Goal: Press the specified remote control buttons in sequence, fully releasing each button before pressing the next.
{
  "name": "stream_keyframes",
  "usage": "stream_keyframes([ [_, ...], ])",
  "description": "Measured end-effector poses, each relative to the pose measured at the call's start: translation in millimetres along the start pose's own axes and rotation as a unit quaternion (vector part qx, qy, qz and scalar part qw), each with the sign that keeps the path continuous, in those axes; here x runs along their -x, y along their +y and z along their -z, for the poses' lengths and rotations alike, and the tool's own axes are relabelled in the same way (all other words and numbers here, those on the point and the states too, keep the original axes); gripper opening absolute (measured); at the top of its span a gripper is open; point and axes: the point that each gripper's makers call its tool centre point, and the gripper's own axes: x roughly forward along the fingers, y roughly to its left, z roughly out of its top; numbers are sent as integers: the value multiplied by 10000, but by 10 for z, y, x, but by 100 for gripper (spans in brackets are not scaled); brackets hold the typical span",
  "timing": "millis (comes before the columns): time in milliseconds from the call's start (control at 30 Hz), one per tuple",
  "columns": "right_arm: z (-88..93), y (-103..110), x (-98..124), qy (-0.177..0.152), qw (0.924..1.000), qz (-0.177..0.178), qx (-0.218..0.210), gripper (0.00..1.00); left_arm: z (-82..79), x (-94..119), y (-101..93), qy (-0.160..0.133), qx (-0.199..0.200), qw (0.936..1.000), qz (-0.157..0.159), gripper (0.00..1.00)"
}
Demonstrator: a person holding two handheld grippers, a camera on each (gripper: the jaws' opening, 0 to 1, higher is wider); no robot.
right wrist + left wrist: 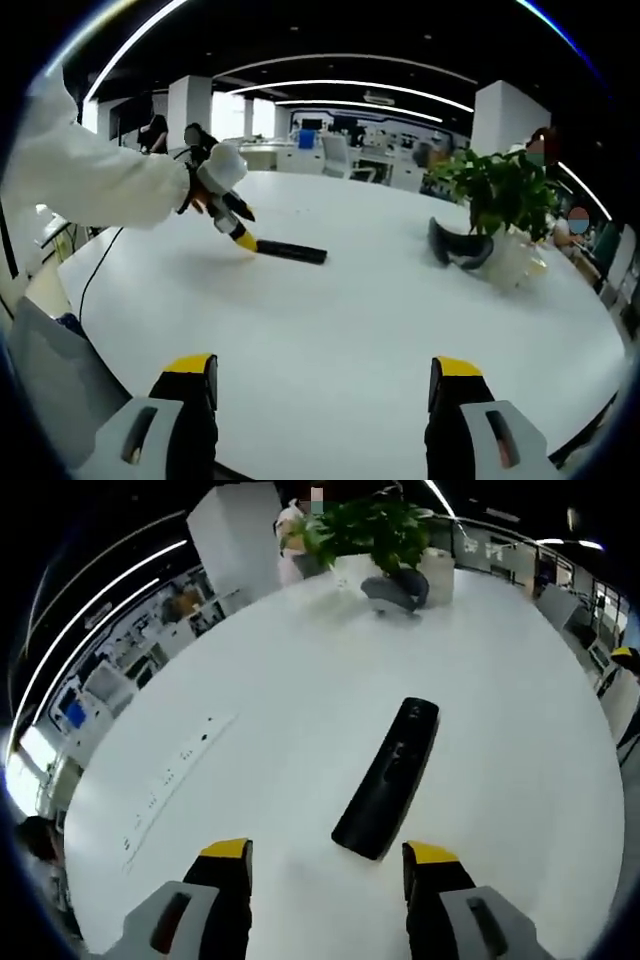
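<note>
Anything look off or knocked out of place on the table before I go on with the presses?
Nothing stands out. The remote lies flat and whole on the white table, the left gripper close by its end. The potted plant stands upright; nothing looks spilled.

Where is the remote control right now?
The remote control lies flat on the white table, just ahead of the left hand-held gripper and nearer its right jaw. In the right gripper view it sits left of the potted plant.
</note>
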Motion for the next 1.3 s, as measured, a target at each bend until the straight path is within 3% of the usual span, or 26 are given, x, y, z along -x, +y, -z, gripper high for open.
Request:
stream_keyframes([
  [233,-45,2,32,-165,9999,-25,-38,88,27,311,-152,-385,640,9972,-100,87],
  [367,-79,-13,61,-303,9995,-22,-100,88,67,476,-192,-587,751,9952,-220,95],
  [467,-99,-21,72,-367,9992,-27,-161,88,101,587,-302,-712,1008,9923,-108,99],
  [567,-118,-13,84,-429,9989,-46,-205,88,138,711,-338,-858,1249,9884,-113,100],
  [600,-122,-12,87,-441,9988,-49,-207,88,110,775,-354,-1055,1361,9850,-139,100],
  [667,-137,-6,93,-477,9986,-59,-212,88,128,871,-397,-1187,1584,9801,-125,100],
  [967,-237,0,153,-765,9968,-64,-241,88,180,1294,-591,-1626,1810,9694,-327,100],
  [1067,-245,-15,156,-784,9965,-37,-272,88,174,1432,-767,-1952,2411,9506,-101,100],
  [1100,-252,-21,160,-811,9963,-29,-285,88,175,1471,-808,-2055,2425,9481,-96,100],
  [1300,-268,-21,172,-867,9956,-36,-357,88,359,1691,-1048,-2161,2487,9439,-202,100],
])
